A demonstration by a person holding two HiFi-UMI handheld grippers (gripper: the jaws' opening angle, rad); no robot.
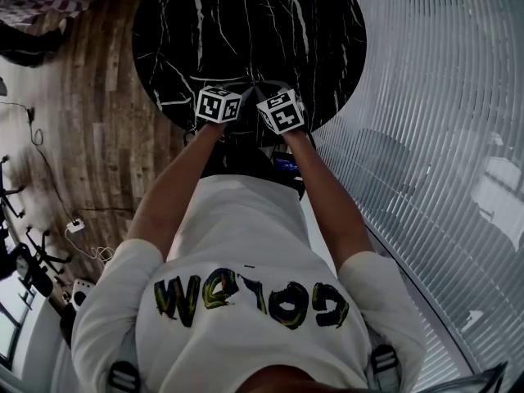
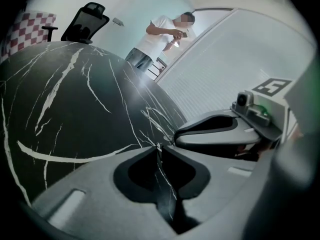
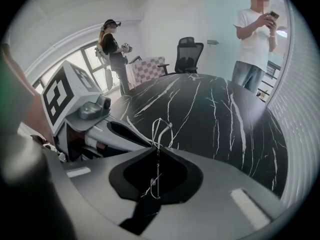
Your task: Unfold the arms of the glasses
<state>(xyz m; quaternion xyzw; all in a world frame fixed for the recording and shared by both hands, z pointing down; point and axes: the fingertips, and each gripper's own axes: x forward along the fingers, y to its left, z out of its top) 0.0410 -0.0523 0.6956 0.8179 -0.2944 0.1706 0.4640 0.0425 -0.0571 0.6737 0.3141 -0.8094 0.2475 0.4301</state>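
Note:
The glasses (image 3: 161,126) are thin silver wire and hard to make out against the white veins of the black marble table (image 1: 246,23). My right gripper (image 3: 158,147) is shut on the wire frame, and a loop of it sticks up past the tips. My left gripper (image 2: 159,147) comes in from the left. Its tips meet on a thin pale bit of the glasses' arm. In the head view both grippers, left (image 1: 236,95) and right (image 1: 267,97), sit tip to tip at the table's near edge, and the glasses are too small to see there.
A person in a white shirt (image 3: 256,34) stands beyond the table's far side and another person (image 3: 114,46) stands by the window. A black office chair (image 3: 189,56) and a checkered seat (image 3: 150,66) stand at the far rim. A ribbed wall (image 1: 442,137) runs along the right.

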